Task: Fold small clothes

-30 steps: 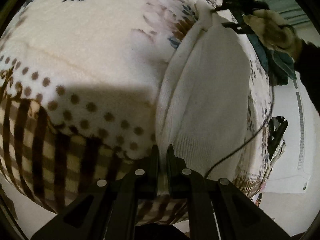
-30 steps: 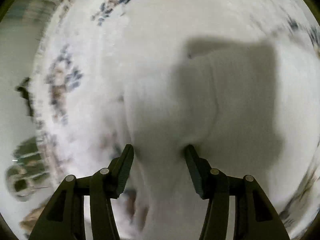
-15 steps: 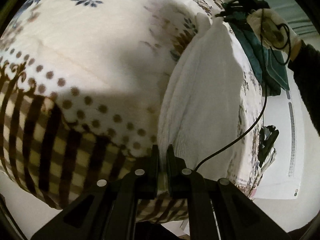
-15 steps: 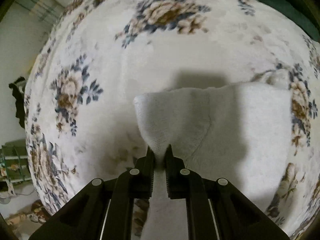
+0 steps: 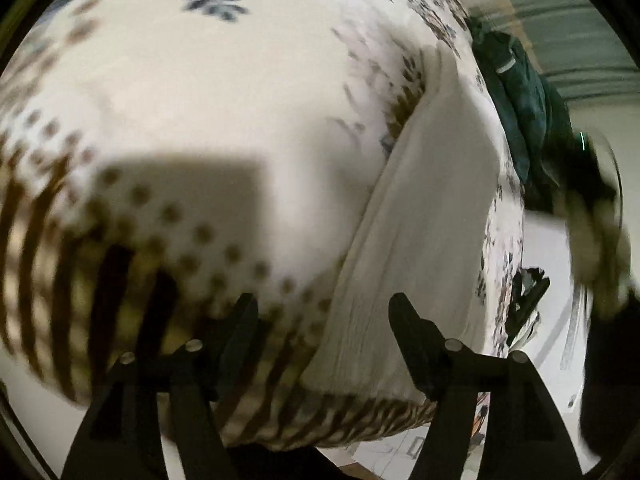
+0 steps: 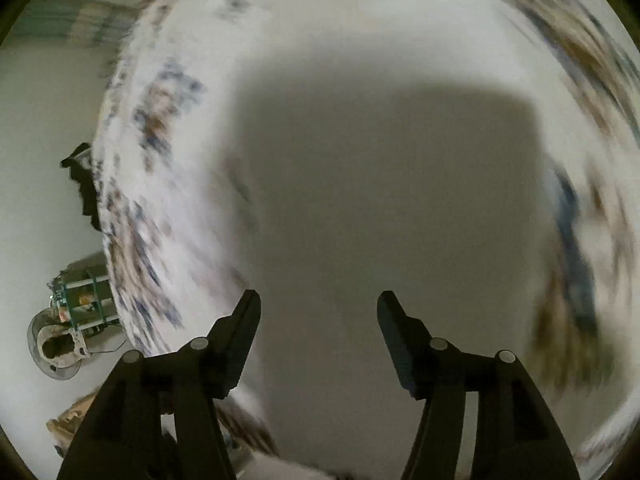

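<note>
Both the left tongs (image 5: 322,314) and right tongs (image 6: 318,312) are opening, gripping nothing, above a floral blanket (image 5: 240,100) where a white knit garment (image 5: 424,216) lies folded.

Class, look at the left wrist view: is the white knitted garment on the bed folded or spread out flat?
Folded. The white garment lies as a long narrow strip on the floral blanket, with a doubled, layered edge along its left side.

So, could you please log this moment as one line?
left gripper: opening, nothing pinched | right gripper: opening, empty | folded white knit garment: lying on floral fleece blanket
</note>
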Demonstrator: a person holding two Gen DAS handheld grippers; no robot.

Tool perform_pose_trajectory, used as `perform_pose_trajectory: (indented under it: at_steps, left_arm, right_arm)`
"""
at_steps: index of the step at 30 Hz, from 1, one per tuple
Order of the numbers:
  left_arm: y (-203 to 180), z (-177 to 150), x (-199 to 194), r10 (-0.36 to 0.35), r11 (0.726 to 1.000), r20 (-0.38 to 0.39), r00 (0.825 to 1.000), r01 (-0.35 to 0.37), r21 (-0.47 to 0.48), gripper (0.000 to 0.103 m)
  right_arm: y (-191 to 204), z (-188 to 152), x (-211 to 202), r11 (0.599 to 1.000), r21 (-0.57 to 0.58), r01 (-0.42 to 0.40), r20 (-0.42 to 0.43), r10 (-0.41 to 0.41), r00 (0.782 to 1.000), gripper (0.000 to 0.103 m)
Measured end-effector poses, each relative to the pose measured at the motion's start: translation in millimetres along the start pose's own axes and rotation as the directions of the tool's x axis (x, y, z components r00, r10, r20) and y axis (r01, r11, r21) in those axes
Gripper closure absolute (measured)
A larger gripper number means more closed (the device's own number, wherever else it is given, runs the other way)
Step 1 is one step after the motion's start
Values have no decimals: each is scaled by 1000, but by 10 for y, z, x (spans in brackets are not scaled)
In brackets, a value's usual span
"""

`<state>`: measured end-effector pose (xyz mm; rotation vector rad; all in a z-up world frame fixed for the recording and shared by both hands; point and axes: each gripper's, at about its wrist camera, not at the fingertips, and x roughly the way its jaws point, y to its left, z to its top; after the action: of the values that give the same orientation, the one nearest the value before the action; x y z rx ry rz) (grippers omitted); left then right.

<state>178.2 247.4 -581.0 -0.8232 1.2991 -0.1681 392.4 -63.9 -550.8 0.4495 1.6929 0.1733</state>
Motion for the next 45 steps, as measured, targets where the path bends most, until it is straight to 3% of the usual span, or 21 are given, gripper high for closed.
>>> perform_pose_trajectory:
  at_steps: [3, 6, 9, 11, 12, 13, 14, 15, 18, 20, 21, 22, 23, 25, 27, 28, 29, 30, 33, 40, 45]
  left_arm:
    - [-126, 158, 250, -21, 999, -40, 999, 22, 40, 37]
    - [-255, 238, 554, -5, 994, -101, 995, 16, 104, 37]
    - [-317, 254, 684, 18, 989, -125, 992, 0, 146, 37]
    - [-345, 229, 699, 28, 986, -132, 991, -5, 169, 37]
    - [-348, 213, 695, 26, 984, -135, 991, -2, 178, 37]
    - [-348, 207, 691, 24, 983, -140, 990, 2, 183, 37]
    - [-348, 200, 689, 23, 982, -152, 988, 6, 189, 37]
    - [-361, 184, 705, 23, 982, -158, 987, 8, 191, 37]
    - [-379, 160, 718, 17, 978, -193, 981, 23, 206, 37]
    - [-401, 153, 750, 9, 978, -213, 977, 36, 206, 37]
    - [-405, 142, 761, 2, 978, -222, 975, 44, 204, 37]
    - [-408, 135, 782, -12, 979, -233, 972, 58, 195, 37]
    - [-414, 127, 803, -24, 980, -243, 970, 71, 187, 37]
    - [-393, 112, 788, -63, 980, -253, 966, 107, 166, 38]
    - [-404, 90, 783, -81, 980, -261, 962, 125, 157, 44]
    - [-431, 59, 785, -70, 978, -272, 960, 119, 168, 70]
    - [-448, 37, 808, -60, 976, -302, 951, 120, 182, 81]
    - [-467, 14, 821, -61, 974, -318, 946, 126, 189, 84]
    - [-500, 19, 729, -84, 974, -313, 946, 145, 175, 87]
    - [-790, 205, 258, -142, 972, -246, 959, 181, 147, 89]
    - [-1285, 666, -71, -197, 955, -134, 971, 221, 199, 89]
  right_arm:
    - [-713, -686, 223, 989, 147, 8, -54, -1, 999, 40]
    - [-1295, -1299, 597, 955, 286, -79, -79, 106, 991, 40]
    - [-1488, -1607, 876, 915, 353, -194, -68, 231, 971, 40]
    - [-1461, -1685, 937, 908, 340, -247, -45, 278, 960, 40]
    - [-1429, -1727, 969, 901, 333, -277, -39, 307, 951, 44]
    - [-1396, -1783, 1005, 899, 329, -290, -44, 321, 946, 80]
    - [-1371, -1846, 1037, 886, 331, -324, -49, 359, 932, 89]
    - [-1365, -1895, 1033, 886, 329, -327, -45, 360, 932, 89]
    - [-1421, -1934, 1006, 881, 311, -356, -21, 381, 924, 88]
    - [-1498, -1925, 1066, 865, 335, -373, -37, 407, 912, 67]
    - [-1526, -1933, 1133, 836, 359, -415, -47, 460, 887, 62]
    - [-1482, -1892, 1179, 819, 370, -438, -47, 487, 872, 53]
    - [-1471, -1893, 1210, 808, 374, -456, -46, 507, 861, 51]
    - [-1439, -1906, 1251, 799, 377, -469, -44, 521, 853, 51]
    - [-1424, -1953, 1250, 803, 381, -458, -36, 508, 861, 70]
    - [-1414, -1981, 1256, 798, 386, -462, -38, 514, 857, 86]
    - [-1413, -2011, 1236, 793, 390, -469, -26, 518, 855, 86]
    - [-1409, -2043, 1194, 794, 390, -467, -10, 511, 860, 86]
    - [-1342, -2114, 1031, 822, 344, -453, 5, 481, 877, 88]
    - [-889, -2016, 520, 844, 254, -473, 40, 480, 877, 89]
    - [-598, -1423, -108, 842, 173, -510, 136, 493, 859, 89]
